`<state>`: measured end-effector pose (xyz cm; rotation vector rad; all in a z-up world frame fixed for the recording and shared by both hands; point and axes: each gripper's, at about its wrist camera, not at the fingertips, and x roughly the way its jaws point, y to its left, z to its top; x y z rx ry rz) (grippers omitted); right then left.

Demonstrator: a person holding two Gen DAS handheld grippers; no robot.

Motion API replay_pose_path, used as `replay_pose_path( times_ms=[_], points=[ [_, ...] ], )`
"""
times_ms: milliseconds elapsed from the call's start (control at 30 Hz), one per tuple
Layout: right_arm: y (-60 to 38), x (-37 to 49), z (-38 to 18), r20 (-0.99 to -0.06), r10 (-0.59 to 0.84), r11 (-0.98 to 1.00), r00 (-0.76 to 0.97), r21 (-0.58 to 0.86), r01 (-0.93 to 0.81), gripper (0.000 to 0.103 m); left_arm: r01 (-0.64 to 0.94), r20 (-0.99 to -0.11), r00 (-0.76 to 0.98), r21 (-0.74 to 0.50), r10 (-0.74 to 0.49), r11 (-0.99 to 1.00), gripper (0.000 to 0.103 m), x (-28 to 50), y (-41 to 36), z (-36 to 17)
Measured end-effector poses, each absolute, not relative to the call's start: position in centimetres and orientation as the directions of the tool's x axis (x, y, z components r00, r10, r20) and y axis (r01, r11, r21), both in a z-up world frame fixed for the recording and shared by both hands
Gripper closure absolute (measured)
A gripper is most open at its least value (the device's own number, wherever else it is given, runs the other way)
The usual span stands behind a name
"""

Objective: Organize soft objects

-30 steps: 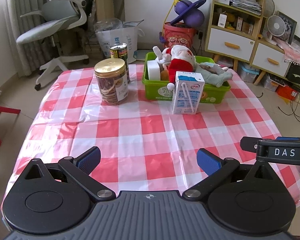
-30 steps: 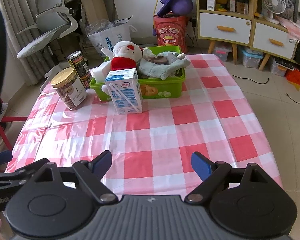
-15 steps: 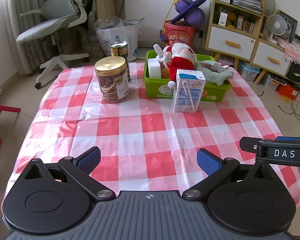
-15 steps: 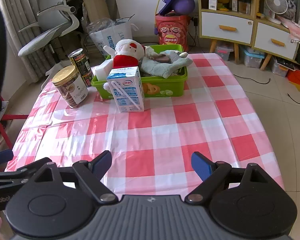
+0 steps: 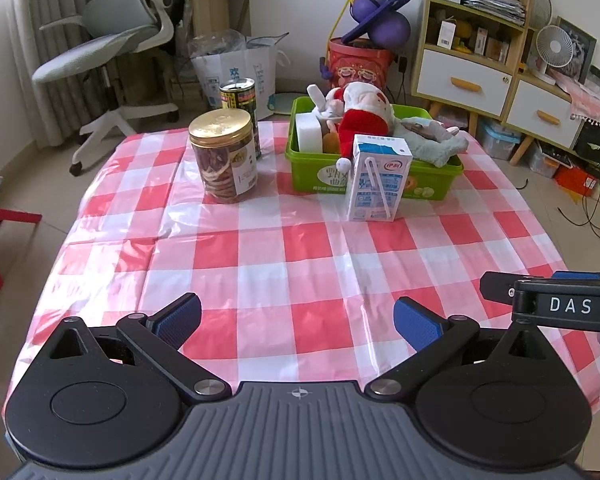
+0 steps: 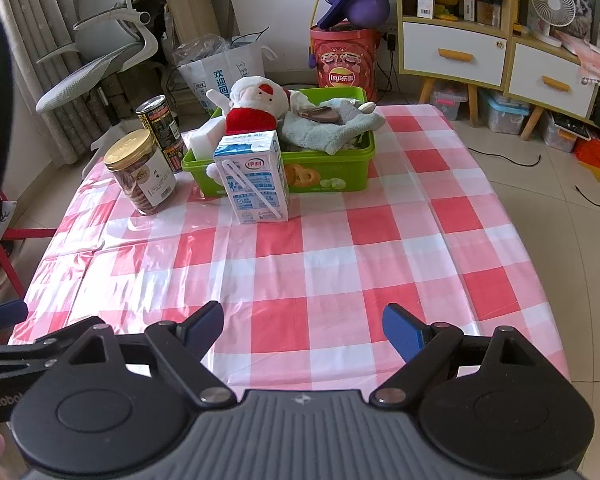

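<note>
The Santa toy (image 5: 362,114) lies in the green bin (image 5: 432,184) at the far side of the worktop (image 5: 300,248), well apart from my left tool (image 5: 298,318) and right tool (image 6: 303,326). Both tools are wide open and empty. Since a second ago, the bin looks slightly farther from them.

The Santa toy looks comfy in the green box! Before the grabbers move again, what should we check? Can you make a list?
1. Left gripper open and holding nothing: ok.
2. Right gripper open and holding nothing: ok.
3. Red-and-white plush Santa toy inside the green plastic box: ok.
4. Pale blue fluffy cloth in the same box: ok, though one edge drapes over the rim.
5. Soft things left out on the red-and-white checked tablecloth: none seen; only the blue-and-white milk carton, the gold-lidded clear jar and the dark tin can stand there: ok.
6. What lies underneath the toys in the box: cannot tell.
</note>
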<state>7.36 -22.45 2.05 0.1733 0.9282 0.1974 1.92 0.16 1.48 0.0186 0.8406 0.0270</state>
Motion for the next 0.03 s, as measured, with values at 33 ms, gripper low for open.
replay_pose_path(
  times_ms=[33],
  points=[
    [-22.45,7.36,2.04,-0.775,0.242,0.968,0.584,0.232,-0.094,0.032,-0.015,-0.745,0.666,0.025,0.029,1.000,0.005,1.99,0.16,1.50]
  ],
)
